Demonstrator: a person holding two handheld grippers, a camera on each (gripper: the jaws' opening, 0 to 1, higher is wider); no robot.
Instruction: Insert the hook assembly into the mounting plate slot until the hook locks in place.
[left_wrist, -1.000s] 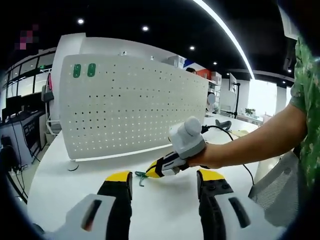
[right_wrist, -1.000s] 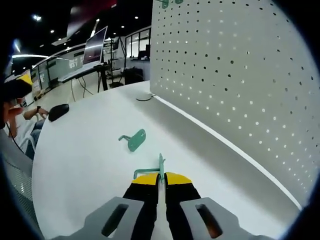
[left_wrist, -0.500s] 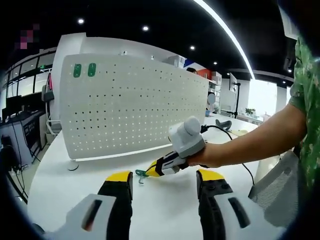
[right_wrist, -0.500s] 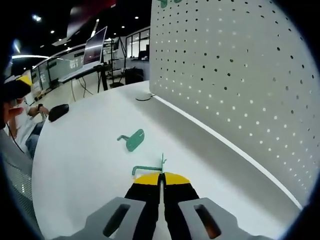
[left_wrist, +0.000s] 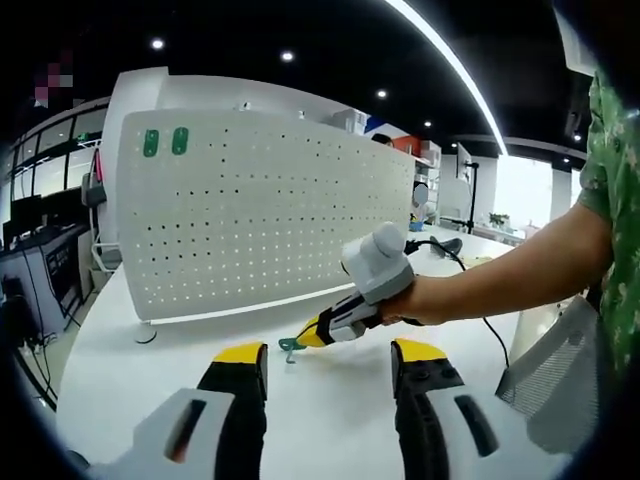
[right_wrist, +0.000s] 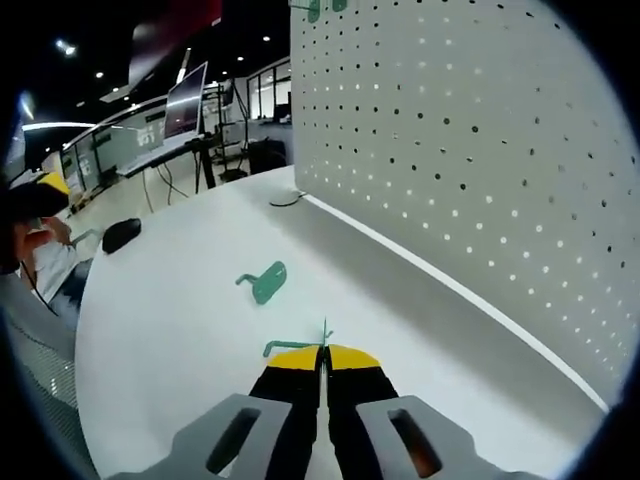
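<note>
Right tongs (right_wrist: 322, 352) clamp a green hook (right_wrist: 300, 345) above the tabletop (right_wrist: 180, 300), near the pegboard (right_wrist: 480, 150); left tongs (left_wrist: 328, 362) stand wide apart.

A black computer mouse (right_wrist: 121, 234) lies on the white table (right_wrist: 170, 310); monitors (right_wrist: 187, 98) stand behind

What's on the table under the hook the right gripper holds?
Bare white table under the held hook. A second green hook lies flat beyond it. The right gripper itself hides the patch straight below.
</note>
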